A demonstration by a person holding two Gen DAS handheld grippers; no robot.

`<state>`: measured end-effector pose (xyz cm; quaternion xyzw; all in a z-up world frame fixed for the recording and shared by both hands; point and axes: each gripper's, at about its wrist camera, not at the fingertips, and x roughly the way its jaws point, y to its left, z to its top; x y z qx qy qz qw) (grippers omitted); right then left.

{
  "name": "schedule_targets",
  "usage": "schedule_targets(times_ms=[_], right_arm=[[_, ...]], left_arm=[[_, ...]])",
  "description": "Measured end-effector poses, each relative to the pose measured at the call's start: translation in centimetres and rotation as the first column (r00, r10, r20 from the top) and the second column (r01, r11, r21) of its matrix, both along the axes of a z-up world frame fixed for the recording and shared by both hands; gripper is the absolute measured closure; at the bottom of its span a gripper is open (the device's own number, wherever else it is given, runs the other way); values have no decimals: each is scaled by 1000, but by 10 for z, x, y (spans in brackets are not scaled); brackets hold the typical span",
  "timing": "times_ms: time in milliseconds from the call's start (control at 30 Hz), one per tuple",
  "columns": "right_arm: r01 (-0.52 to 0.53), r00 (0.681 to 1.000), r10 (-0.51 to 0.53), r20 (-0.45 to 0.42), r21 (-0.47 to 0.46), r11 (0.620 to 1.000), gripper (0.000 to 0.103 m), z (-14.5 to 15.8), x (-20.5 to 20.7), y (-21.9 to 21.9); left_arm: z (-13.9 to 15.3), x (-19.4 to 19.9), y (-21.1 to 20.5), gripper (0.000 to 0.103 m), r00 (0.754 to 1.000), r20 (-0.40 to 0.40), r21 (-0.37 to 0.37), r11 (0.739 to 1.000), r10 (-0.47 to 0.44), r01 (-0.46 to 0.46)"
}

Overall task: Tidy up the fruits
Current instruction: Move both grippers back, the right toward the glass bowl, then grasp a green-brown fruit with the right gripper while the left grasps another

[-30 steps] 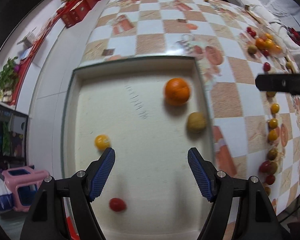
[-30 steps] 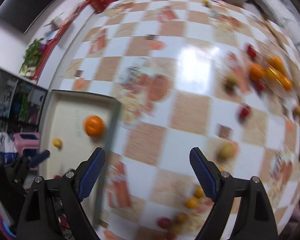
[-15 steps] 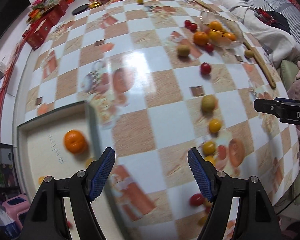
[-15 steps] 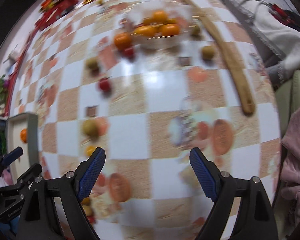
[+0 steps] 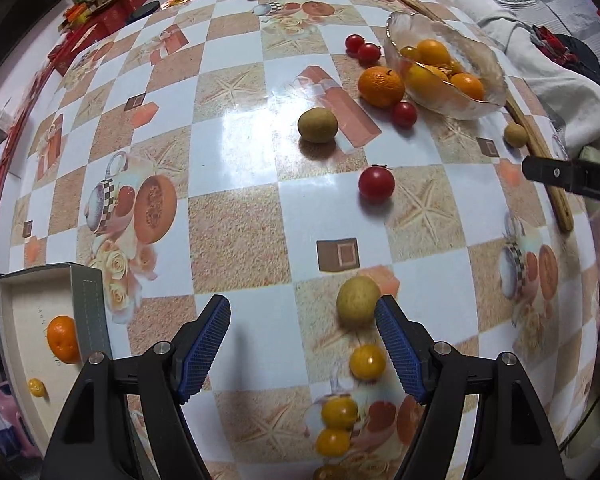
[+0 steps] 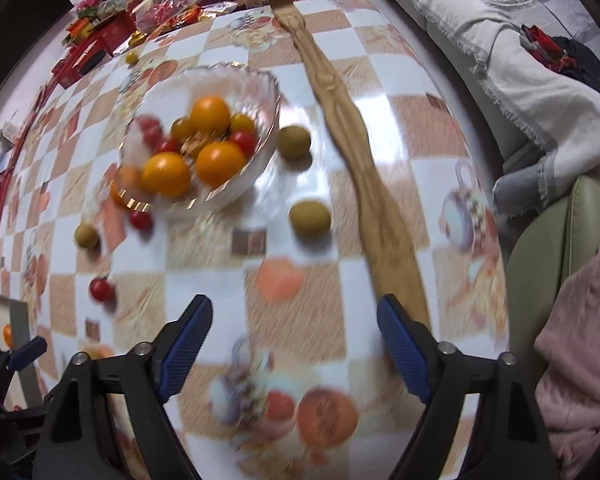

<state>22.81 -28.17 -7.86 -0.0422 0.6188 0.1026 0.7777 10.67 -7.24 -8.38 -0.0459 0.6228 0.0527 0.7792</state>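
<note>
My left gripper (image 5: 302, 344) is open and empty above the checked table; a yellow-green fruit (image 5: 357, 301) lies just ahead of its right finger, with small yellow tomatoes (image 5: 367, 362) below. A grey box (image 5: 86, 312) at lower left holds an orange (image 5: 63, 339) and a small yellow fruit. A red tomato (image 5: 376, 183), a kiwi (image 5: 317, 124), an orange (image 5: 381, 86) and a glass bowl (image 5: 488, 96) of fruit lie farther off. My right gripper (image 6: 294, 344) is open and empty near the glass bowl (image 6: 268, 92) and two green-brown fruits (image 6: 310, 217).
A long wooden stick (image 6: 364, 184) lies along the table's right side. Red boxes and snack packets (image 5: 112, 12) crowd the far edge. A sofa with grey and white blankets (image 6: 532, 92) borders the table on the right.
Both grippers swung right, away from the box. The left one now faces the loose fruit on the table; the right one has come closer to the glass bowl. Both stayed open.
</note>
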Motion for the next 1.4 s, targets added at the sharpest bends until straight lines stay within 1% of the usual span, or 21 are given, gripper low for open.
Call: schedule_targets(times_ms=[67, 167, 333, 433, 467, 500, 533, 567, 600, 667, 700, 733, 767, 800, 900, 1033, 1267, 1400], right_arm=[[-18, 1000, 18, 11, -9, 1000, 24, -4, 11, 2], [-41, 999, 42, 14, -24, 999, 31, -13, 22, 6], [-73, 997, 74, 22, -33, 997, 33, -21, 31, 13], [-86, 996, 87, 17, -41, 995, 47, -27, 35, 17], [-80, 997, 81, 18, -44, 996, 50, -29, 35, 17], [-77, 996, 79, 29, -46, 996, 55, -28, 35, 17], [-75, 996, 76, 34, -48, 996, 58, -28, 36, 17], [-72, 996, 74, 40, -43, 996, 68, -27, 36, 16], [-70, 997, 71, 42, -31, 997, 74, -26, 36, 15], [-64, 997, 64, 39, -8, 998, 74, -25, 37, 12], [-62, 997, 62, 40, -2, 998, 74, -24, 36, 11], [-62, 997, 62, 40, 1, 998, 74, -23, 35, 10], [-63, 997, 62, 41, 6, 998, 74, -21, 33, 9], [-62, 997, 62, 41, 12, 998, 74, -19, 31, 8], [-59, 998, 57, 32, 41, 997, 74, -14, 22, 7], [-40, 999, 39, 7, 88, 995, 74, -6, 1, 5], [-53, 998, 57, -32, 132, 990, 74, 3, -41, 15], [-69, 996, 77, -50, 149, 986, 74, 9, -65, 26]], left_arm=[[-2, 2, -1, 27, 1000, 4, -6, 1000, 11, -11], [-6, 4, -7, 27, 1000, 0, 10, 1000, 9, -9], [-14, 3, -10, 27, 1000, -14, 12, 1000, 14, -14], [-18, 3, -12, 27, 1000, -18, 16, 1000, 9, -8], [-19, 3, -13, 30, 1000, -20, 20, 1000, 7, -7], [-20, 2, -13, 34, 1000, -20, 22, 1000, 7, -6], [-20, 2, -13, 36, 1000, -16, 14, 1000, 7, -7], [-20, 2, -14, 40, 1000, -14, 13, 1000, 8, -8], [-19, 2, -16, 43, 1000, -10, 9, 1000, 4, -4], [-18, 1, -19, 58, 1000, 0, 10, 1000, -8, 8], [-17, 1, -21, 61, 1000, 5, 7, 1000, -16, 16], [-16, 2, -25, 69, 1000, 8, 4, 1000, -23, 23], [-15, 1, -26, 75, 999, 9, -4, 999, -34, 34], [-16, 5, -31, 75, 999, 8, -11, 999, -39, 39], [-13, 5, -29, 75, 999, 5, -75, 997, -31, 32], [-3, -2, -20, 75, 1000, 22, -118, 993, -15, 18], [22, -20, -6, 75, 998, 56, -118, 993, -16, 22], [31, -34, 19, 75, 998, 68, -113, 994, -4, 12]])
